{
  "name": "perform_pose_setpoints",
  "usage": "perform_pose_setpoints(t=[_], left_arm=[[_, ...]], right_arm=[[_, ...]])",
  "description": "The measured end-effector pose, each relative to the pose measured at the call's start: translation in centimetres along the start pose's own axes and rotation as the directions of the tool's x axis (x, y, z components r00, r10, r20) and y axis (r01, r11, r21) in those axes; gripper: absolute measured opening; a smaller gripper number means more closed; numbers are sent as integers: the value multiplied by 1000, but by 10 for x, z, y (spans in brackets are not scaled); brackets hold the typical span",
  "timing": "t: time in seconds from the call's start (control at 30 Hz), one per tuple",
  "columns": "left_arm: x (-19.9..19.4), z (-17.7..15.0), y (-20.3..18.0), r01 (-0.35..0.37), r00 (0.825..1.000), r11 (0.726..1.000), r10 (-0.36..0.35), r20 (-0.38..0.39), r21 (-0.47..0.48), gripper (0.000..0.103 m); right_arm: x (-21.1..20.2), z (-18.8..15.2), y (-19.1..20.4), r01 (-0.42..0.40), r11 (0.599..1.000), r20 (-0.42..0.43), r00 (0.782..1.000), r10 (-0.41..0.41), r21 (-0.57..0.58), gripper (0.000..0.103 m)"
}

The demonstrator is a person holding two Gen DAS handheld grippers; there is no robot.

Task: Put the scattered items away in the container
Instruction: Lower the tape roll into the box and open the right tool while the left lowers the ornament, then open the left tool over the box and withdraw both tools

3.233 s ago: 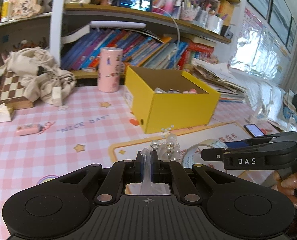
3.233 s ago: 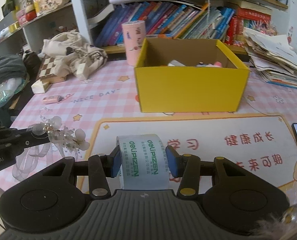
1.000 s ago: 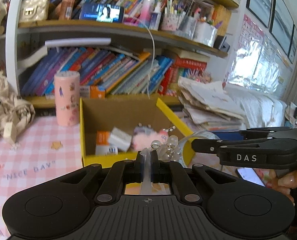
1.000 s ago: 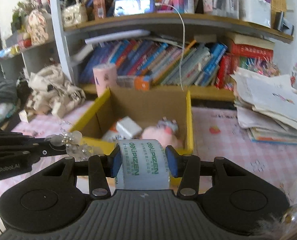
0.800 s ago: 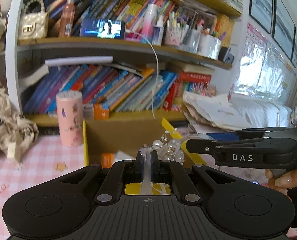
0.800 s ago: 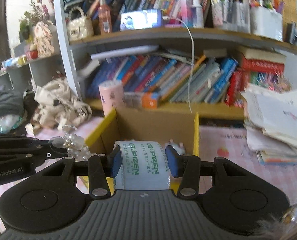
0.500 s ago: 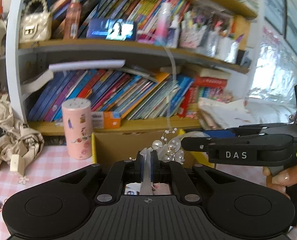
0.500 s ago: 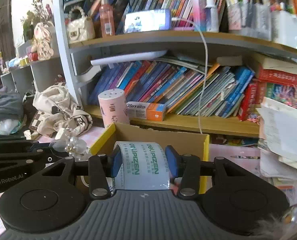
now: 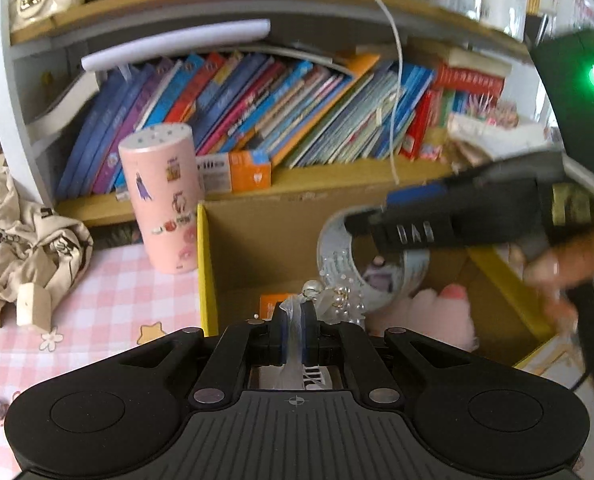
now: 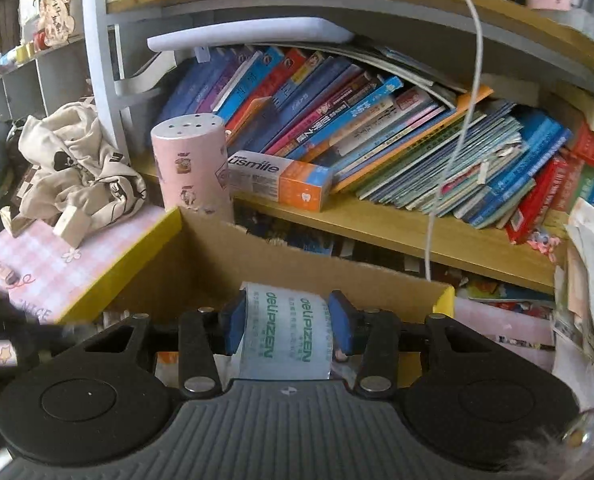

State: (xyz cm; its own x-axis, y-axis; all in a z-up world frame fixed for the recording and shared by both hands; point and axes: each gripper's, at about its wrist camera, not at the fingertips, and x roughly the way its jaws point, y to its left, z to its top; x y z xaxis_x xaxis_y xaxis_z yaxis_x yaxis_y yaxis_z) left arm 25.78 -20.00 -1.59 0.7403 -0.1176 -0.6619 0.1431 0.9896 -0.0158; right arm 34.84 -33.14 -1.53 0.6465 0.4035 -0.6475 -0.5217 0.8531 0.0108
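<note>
My left gripper (image 9: 293, 316) is shut on the sheer ribbon of a pearl hair ornament (image 9: 339, 300), held over the open yellow cardboard box (image 9: 201, 264). The right gripper (image 10: 287, 312) has a white tape roll (image 10: 287, 340) with green print between its blue pads; the jaws are closing on it. In the left wrist view the tape roll (image 9: 337, 256) hangs above the box interior beside the pearls. A pink plush (image 9: 437, 312) and an orange packet (image 9: 269, 304) lie inside. The box's yellow rim (image 10: 145, 248) runs just ahead of the right gripper. The left gripper (image 10: 25, 332) is a dark blur there.
A pink cylinder (image 9: 161, 200) stands against the box's far left corner. A crumpled beige bag (image 9: 25, 248) lies on the pink checked table. Behind are a bookshelf with leaning books, a toothpaste box (image 10: 281, 184), a hanging white cable (image 10: 453, 160) and stacked papers (image 10: 593, 280). A hand (image 9: 565, 252) holds the right gripper.
Both grippers have moved forward and down, so they now hang over the box's inside near its back wall. The ornament and the tape roll came with them.
</note>
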Motion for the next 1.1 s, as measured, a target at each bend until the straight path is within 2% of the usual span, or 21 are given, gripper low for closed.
perform_pose_setpoints(t=[0.3,0.33,0.47,0.53,0.67,0.73,0.9,0.93,1.1], left_arm=[[16,2,0,-32,998,999,33,-45,12,6],[17,3,0,-39,998,999,39,-46,14,10],[18,4,0,-47,997,999,47,-53,12,13],[18,4,0,-47,997,999,47,-54,10,25],[16,4,-3,-48,998,999,49,-50,21,42],[13,4,-6,-58,997,998,59,-40,30,63],[4,7,-9,-66,998,997,67,-10,36,80],[3,7,-10,-70,997,997,70,-5,39,82],[-8,5,-16,-78,997,995,78,5,67,87]], right_arm=[[26,12,-8,-19,999,-30,999,20,33,41],[29,12,-8,-13,999,-37,999,14,31,41],[42,10,-11,5,1000,-75,997,-3,30,41],[45,8,-13,14,999,-87,996,-11,35,42],[46,6,-17,12,998,-93,996,-7,57,49],[44,6,-18,15,998,-85,996,-9,64,52],[34,6,-17,18,997,-68,998,-13,72,70],[31,5,-17,22,997,-63,998,-17,76,78],[10,2,-16,24,995,-25,999,-22,94,87]])
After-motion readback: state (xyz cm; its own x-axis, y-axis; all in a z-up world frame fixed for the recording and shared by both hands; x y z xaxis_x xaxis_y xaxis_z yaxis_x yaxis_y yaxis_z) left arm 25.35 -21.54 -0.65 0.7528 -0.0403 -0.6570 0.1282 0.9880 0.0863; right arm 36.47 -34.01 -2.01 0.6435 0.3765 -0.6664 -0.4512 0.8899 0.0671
